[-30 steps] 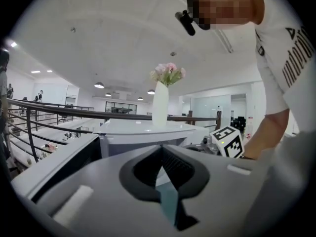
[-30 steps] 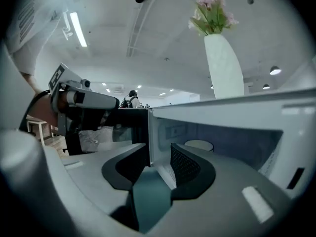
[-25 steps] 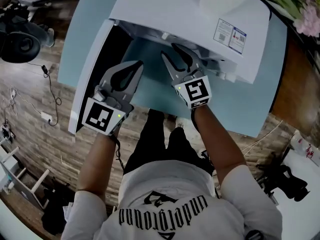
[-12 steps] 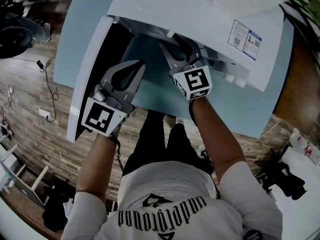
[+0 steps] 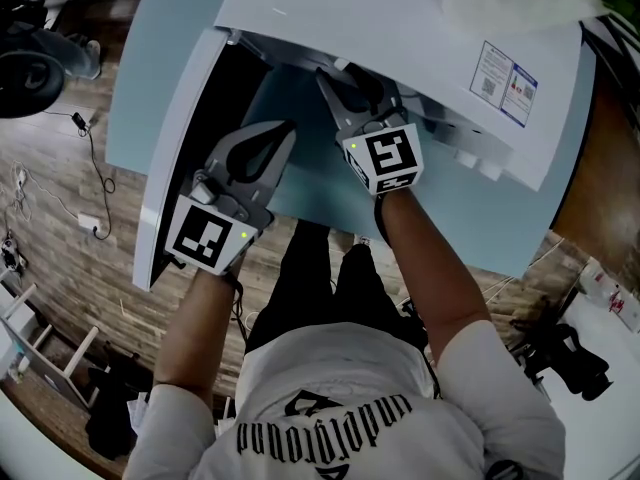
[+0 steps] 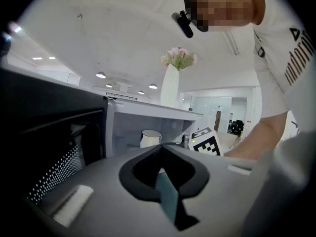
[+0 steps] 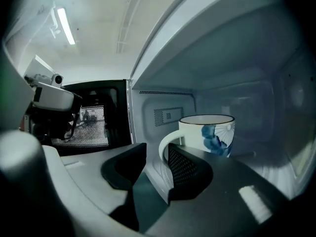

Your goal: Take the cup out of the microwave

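Two grippers: right gripper (image 7: 154, 154) fingers, wide but just narrowing, aim at the cup (image 7: 210, 132) handle inside the microwave (image 5: 400, 18) for grasping, nothing gripped yet; left gripper (image 6: 160, 147) fingers closed, empty, idle.

A white box-shaped microwave (image 5: 400, 28) is standing on a light-blue flat table (image 5: 165, 58). Its dark-windowed door (image 5: 200, 138) is hanging open at the cavity's left, reaching past the table's front edge. A white ceramic cup with a blue pattern (image 7: 210, 135) is standing inside the cavity, handle toward the door side. A white vase of flowers (image 6: 170, 88) is standing on the microwave's top.
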Demonstrator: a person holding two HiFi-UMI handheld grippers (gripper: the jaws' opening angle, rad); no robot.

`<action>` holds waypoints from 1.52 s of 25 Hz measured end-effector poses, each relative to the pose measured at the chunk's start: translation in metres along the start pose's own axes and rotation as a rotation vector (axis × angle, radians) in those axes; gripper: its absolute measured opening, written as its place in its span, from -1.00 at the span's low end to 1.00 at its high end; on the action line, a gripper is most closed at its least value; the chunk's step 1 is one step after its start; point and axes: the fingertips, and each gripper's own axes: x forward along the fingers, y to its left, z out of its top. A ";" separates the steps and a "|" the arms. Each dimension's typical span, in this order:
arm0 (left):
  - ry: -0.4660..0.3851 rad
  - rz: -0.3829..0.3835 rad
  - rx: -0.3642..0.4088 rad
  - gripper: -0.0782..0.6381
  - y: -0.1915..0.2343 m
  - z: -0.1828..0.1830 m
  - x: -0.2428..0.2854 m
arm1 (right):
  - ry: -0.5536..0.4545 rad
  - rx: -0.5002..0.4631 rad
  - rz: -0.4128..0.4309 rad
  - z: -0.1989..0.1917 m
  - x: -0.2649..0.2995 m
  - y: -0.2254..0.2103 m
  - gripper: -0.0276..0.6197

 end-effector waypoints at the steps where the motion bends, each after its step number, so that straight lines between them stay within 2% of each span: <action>1: 0.001 0.000 -0.003 -0.64 0.000 -0.001 0.000 | -0.001 0.001 -0.006 0.000 0.001 0.000 -0.49; 4: 0.006 -0.005 -0.006 -0.64 -0.002 -0.005 0.001 | -0.007 0.006 -0.042 0.001 0.003 -0.005 -0.78; 12: 0.019 -0.004 -0.020 -0.64 -0.001 -0.014 -0.001 | -0.017 -0.005 -0.056 0.002 0.005 -0.003 -0.79; 27: 0.009 0.018 -0.019 -0.64 -0.007 -0.010 -0.008 | -0.091 -0.031 0.003 0.023 -0.027 0.017 -0.80; 38: -0.014 0.037 0.003 -0.64 -0.032 0.001 -0.014 | -0.054 -0.060 0.065 0.022 -0.071 0.043 -0.80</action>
